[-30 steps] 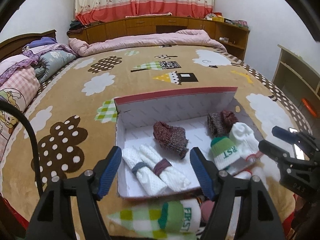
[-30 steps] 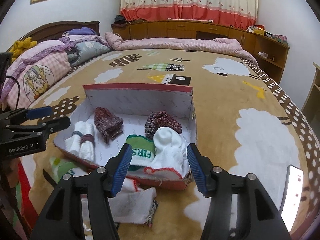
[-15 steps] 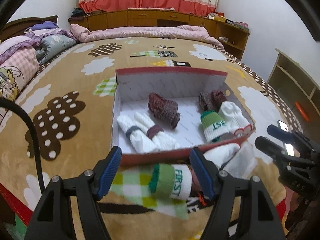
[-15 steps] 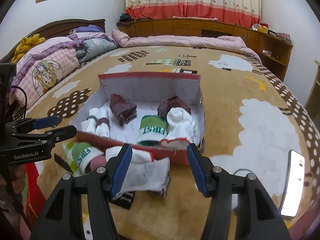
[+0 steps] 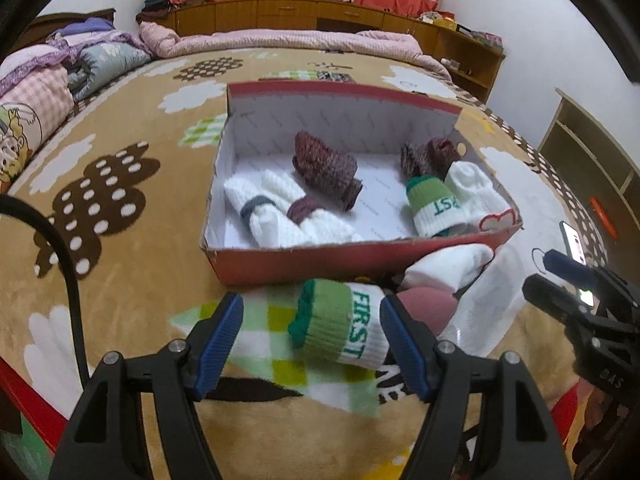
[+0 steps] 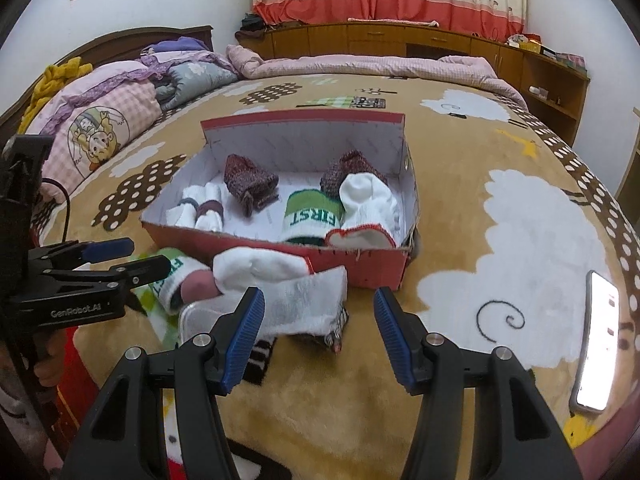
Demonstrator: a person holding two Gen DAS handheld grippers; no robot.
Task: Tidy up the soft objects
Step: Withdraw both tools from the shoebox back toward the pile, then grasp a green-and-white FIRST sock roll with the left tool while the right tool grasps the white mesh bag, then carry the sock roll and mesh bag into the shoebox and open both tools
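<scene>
The red shoebox (image 5: 352,264) sits open on the bed blanket (image 5: 120,248) and serves as the reference. Inside it lie two white rolled socks (image 5: 276,216) at the left, a maroon knit sock (image 5: 324,170) behind them, and a green-cuffed "FIRST" sock (image 5: 434,206) beside a white sock (image 5: 476,192) at the right. Just in front of the shoebox, a second "FIRST" sock roll (image 5: 340,326) lies on the blanket between the fingers of the left claw (image 5: 310,344), whose jaws are apart and not gripping. Beside it lies a loose white sock pile (image 6: 280,284). The right claw (image 6: 320,336), also apart, hovers in front of the shoebox above that pile. A phone (image 6: 596,342) lies to the right of the shoebox.
</scene>
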